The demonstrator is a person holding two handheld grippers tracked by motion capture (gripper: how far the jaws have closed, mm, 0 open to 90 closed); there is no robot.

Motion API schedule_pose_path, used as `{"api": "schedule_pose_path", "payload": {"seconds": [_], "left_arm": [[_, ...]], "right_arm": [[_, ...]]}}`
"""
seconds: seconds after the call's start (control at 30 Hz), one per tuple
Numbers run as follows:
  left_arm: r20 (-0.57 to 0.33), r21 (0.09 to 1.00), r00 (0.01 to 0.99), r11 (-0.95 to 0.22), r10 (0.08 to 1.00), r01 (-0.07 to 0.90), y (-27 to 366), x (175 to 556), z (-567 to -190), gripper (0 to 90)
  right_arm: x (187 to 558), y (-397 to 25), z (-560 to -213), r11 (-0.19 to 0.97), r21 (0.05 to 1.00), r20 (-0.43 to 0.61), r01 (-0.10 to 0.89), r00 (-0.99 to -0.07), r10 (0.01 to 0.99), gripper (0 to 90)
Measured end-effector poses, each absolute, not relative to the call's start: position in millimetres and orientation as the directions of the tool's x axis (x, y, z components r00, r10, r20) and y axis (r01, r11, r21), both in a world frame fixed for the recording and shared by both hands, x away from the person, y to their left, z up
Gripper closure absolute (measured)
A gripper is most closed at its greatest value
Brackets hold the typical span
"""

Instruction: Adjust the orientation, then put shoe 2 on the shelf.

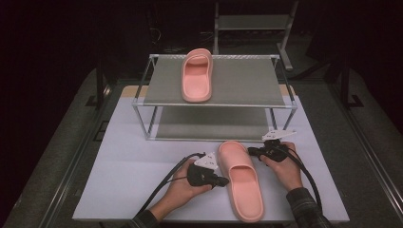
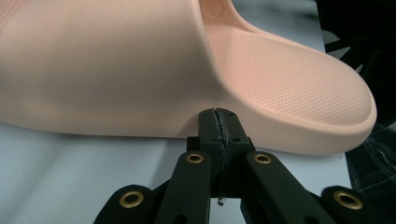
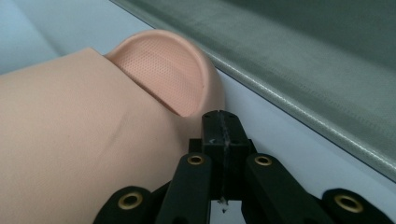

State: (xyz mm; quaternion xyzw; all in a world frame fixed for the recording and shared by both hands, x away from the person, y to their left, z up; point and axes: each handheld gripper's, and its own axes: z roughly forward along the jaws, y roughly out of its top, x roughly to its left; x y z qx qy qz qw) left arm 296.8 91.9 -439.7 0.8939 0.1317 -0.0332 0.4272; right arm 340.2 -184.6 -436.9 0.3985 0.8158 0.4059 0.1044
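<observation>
Two pink slippers: one (image 1: pixel 241 179) lies on the white table (image 1: pixel 123 180) near its front edge, toe toward the two-tier rack (image 1: pixel 216 107); the other (image 1: pixel 197 75) sits on the rack's top shelf. The left gripper (image 1: pixel 223 181) and right gripper (image 1: pixel 251 151), jaws pressed together and empty, flank the near slipper's sides. Shelving it likely comes next, which calls for opening a gripper to grasp it.

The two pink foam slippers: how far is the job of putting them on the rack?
Apparently half done: one pink foam slipper lies on the top shelf of the grey metal rack. The second pink slipper lies on the white table, between the left gripper and right gripper, jaws closed against its sides. It seems left to be shelved.
</observation>
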Motion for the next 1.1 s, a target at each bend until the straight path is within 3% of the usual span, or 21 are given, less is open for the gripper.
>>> {"api": "schedule_pose_path", "payload": {"seconds": [0.07,0.23,0.5,0.63,1.1], "left_arm": [[-0.161,0.755,0.961,-0.599,0.227,0.268,98.8,297.8,-437.1,88.5],[-0.117,0.743,0.946,-0.605,0.302,0.285,121.3,300.1,-432.9,80.1],[-0.068,0.732,0.881,-0.576,0.467,0.362,174.7,299.9,-425.0,46.5],[-0.030,0.729,0.835,-0.560,0.550,0.395,207.3,298.3,-424.9,35.2],[0.019,0.696,0.641,-0.470,0.768,0.542,310.0,292.3,-437.3,26.9]], "right_arm": [[338.6,-187.0,-436.2,0.351,0.750,0.147,0.561,-0.658,0.738,89.7],[331.5,-195.6,-429.3,0.318,0.769,0.148,0.555,-0.638,0.756,79.5],[305.3,-209.0,-420.6,0.265,0.803,0.160,0.533,-0.622,0.767,61.3],[290.2,-216.1,-418.0,0.244,0.815,0.171,0.526,-0.621,0.765,55.1],[252.4,-216.8,-420.8,0.247,0.817,0.192,0.521,-0.650,0.735,51.3]]}}
